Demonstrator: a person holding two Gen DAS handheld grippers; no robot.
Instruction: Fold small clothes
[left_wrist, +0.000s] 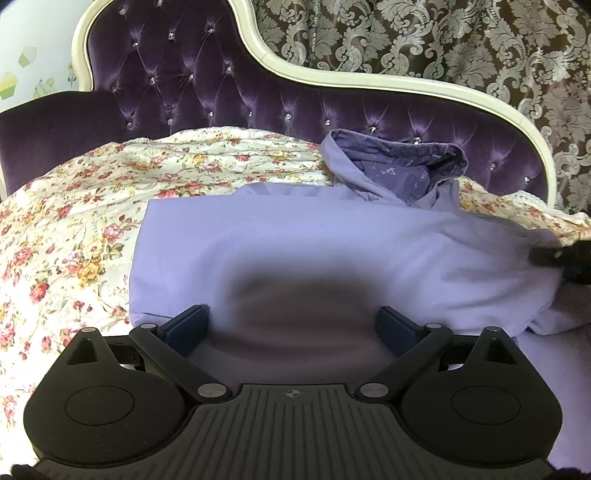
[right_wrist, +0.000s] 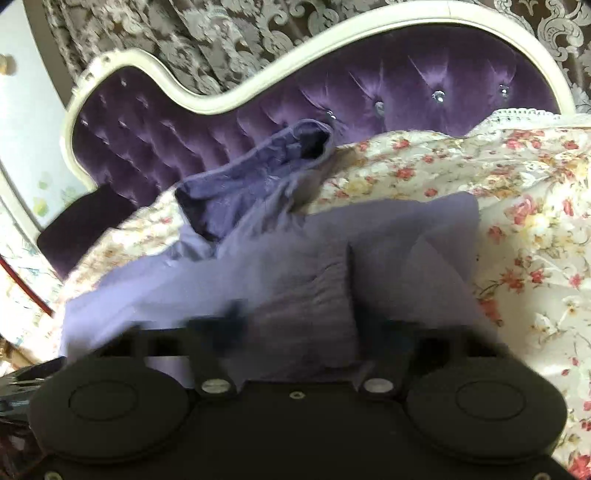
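On a floral quilt (left_wrist: 74, 229) before a purple tufted headboard (left_wrist: 207, 85), lilac hoodie (left_wrist: 295, 229) spread flat, hood (left_wrist: 395, 166) toward headboard, left hand-held gripper (left_wrist: 293, 326) spread wide over its hem, right hand-held gripper (right_wrist: 314, 332) blurred, grip unclear, cloth bunched between fingers.

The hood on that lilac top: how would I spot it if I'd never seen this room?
Find the purple tufted headboard, then the floral bedspread below it. On this lies the lilac hooded top; its hood props against the headboard, gaping open, with a darker patterned lining unlike the plain body.
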